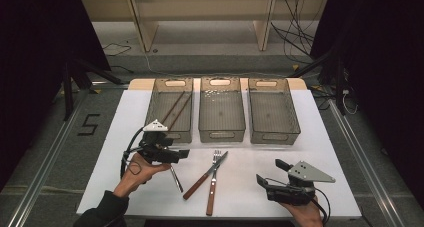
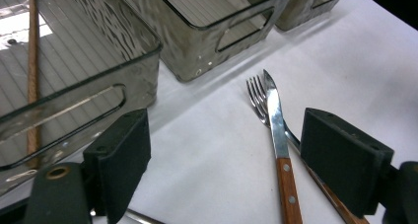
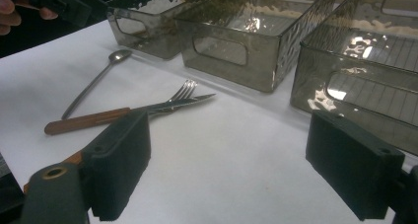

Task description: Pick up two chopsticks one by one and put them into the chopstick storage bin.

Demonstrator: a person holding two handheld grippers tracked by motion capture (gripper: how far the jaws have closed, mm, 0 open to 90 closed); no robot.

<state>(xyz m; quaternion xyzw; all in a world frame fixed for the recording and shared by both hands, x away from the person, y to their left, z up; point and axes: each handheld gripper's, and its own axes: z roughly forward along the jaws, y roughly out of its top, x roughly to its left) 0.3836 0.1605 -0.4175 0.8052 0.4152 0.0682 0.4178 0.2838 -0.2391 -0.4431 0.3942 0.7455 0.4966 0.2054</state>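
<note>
- white tabletop (image 1: 250, 187), sheet-covered, wood showing at the far edge.
- three clear smoky bins in a row along the far side: left bin (image 1: 170, 132), middle bin (image 1: 221, 133), right bin (image 1: 274, 135).
- knife (image 1: 204, 177) and fork (image 1: 213, 184), wooden-handled, crossed near the front middle.
- spoon (image 3: 93, 83) just left of them, flat.

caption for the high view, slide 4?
Open left gripper hovers near crossed knife and fork; chopsticks lie in the left bin.
</note>
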